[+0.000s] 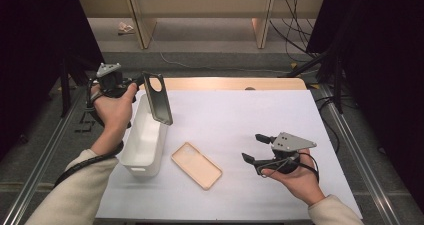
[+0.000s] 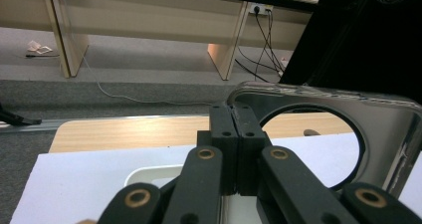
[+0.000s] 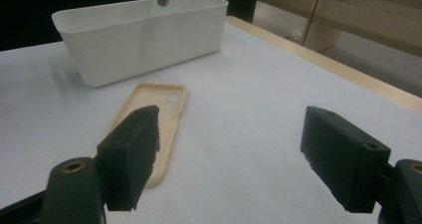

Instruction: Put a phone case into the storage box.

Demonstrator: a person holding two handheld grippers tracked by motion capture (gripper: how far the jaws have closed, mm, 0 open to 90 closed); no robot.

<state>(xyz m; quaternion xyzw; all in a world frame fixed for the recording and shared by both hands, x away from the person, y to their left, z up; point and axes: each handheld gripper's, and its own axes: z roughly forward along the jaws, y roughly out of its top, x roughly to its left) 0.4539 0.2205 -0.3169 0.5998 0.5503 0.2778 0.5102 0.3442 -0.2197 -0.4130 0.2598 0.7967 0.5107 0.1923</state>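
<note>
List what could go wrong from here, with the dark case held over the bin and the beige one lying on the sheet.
1. The left gripper pinches the dark phone case only at its rim, so it could swing or slip before it is down in the white bin.
2. The case hangs tilted over the bin's right wall and might catch it or drop outside.
3. The beige phone case lies flat, so the open right gripper may push it instead of gripping.

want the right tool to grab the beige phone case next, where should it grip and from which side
Probably grip one long rim of the beige phone case from above with the open right tool. The case lies flat, hollow side up, on the white sheet, so its thin raised wall fits between the jaws.
</note>
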